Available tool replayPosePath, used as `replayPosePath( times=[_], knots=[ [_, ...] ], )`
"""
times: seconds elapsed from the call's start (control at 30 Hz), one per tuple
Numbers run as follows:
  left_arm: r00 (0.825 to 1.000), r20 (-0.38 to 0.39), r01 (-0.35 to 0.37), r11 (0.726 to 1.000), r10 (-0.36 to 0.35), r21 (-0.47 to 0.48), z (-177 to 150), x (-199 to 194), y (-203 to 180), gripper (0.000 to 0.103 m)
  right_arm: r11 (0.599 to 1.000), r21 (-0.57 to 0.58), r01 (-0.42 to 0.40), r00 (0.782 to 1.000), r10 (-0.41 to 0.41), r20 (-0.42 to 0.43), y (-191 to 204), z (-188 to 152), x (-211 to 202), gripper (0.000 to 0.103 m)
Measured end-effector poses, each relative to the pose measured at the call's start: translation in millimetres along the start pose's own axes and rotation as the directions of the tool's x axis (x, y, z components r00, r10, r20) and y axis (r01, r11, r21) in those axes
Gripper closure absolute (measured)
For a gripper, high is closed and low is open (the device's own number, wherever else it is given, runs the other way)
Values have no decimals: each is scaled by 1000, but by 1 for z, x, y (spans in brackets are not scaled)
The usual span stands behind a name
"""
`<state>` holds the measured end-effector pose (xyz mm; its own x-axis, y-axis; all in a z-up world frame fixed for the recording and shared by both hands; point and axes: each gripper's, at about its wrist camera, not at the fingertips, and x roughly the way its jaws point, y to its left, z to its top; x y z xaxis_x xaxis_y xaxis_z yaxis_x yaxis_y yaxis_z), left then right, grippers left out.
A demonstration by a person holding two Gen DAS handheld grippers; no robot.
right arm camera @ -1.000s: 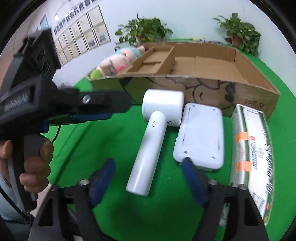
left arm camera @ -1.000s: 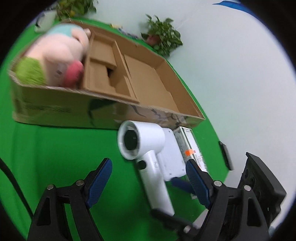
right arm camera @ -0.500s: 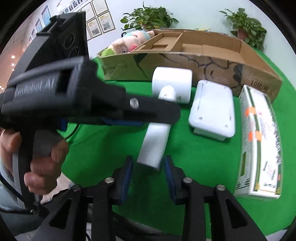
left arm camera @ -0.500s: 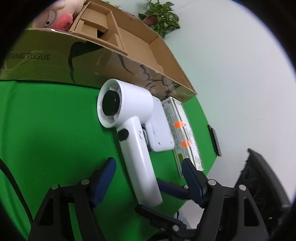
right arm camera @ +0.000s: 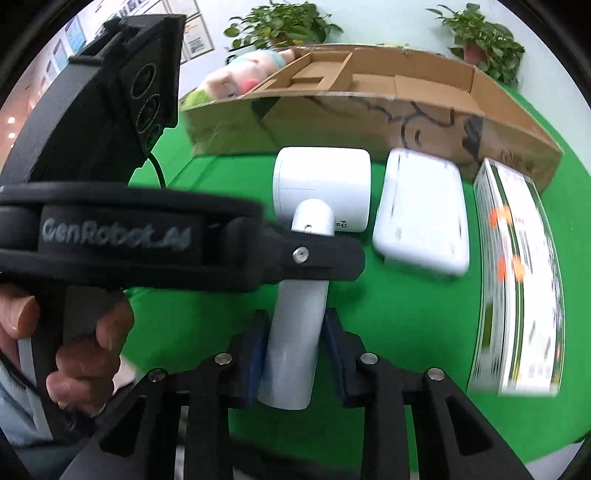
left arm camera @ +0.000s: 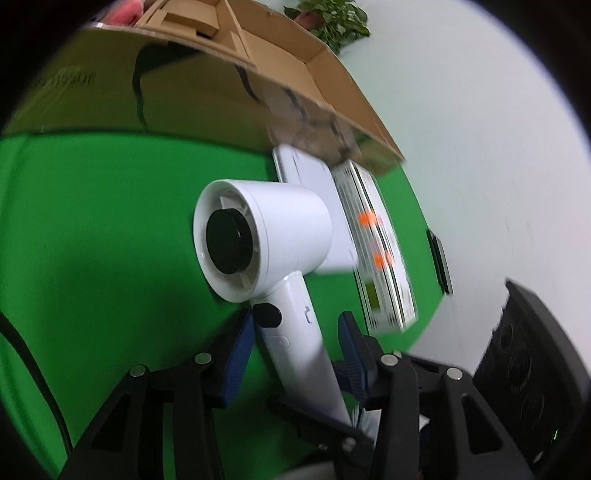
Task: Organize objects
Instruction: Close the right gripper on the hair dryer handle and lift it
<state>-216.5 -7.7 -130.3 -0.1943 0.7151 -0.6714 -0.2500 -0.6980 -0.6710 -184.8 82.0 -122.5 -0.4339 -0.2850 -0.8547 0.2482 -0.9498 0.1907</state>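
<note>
While the box at twelve o'clock holds a plush toy in its left end, its other cardboard compartments show nothing inside. The dryer sits before the box, handle running toward six o'clock, barrel crosswise, its fan end facing nine o'clock. Both the right gripper and left gripper are closed on the handle. At three o'clock lie a white case and a carton.

We see a green cloth over the table, pale walls behind — potted plants and framed certificates along them.
</note>
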Motion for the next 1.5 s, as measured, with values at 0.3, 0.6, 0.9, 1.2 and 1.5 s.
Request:
replayPosePath(
  times=[0.3,0.6,0.9,1.2,1.5],
  knots=[
    [999,21,-41,999,41,-14,15,8,-3,69,999,40,-5,1000,5,-1,-6,26,8,69],
    [994,82,-80,996,77,41,13,-11,-29,71,998,31,61,997,-62,52,1,40,-10,77],
    [969,235,-121,978,78,172,30,-61,-86,73,996,33,85,972,-90,217,27,58,-65,79],
    [945,324,-138,952,44,273,72,-101,-109,73,992,36,124,929,-128,348,36,65,-130,79],
    [924,381,-168,924,26,345,109,-115,-135,73,987,44,155,889,-158,430,35,106,-163,80]
  ],
)
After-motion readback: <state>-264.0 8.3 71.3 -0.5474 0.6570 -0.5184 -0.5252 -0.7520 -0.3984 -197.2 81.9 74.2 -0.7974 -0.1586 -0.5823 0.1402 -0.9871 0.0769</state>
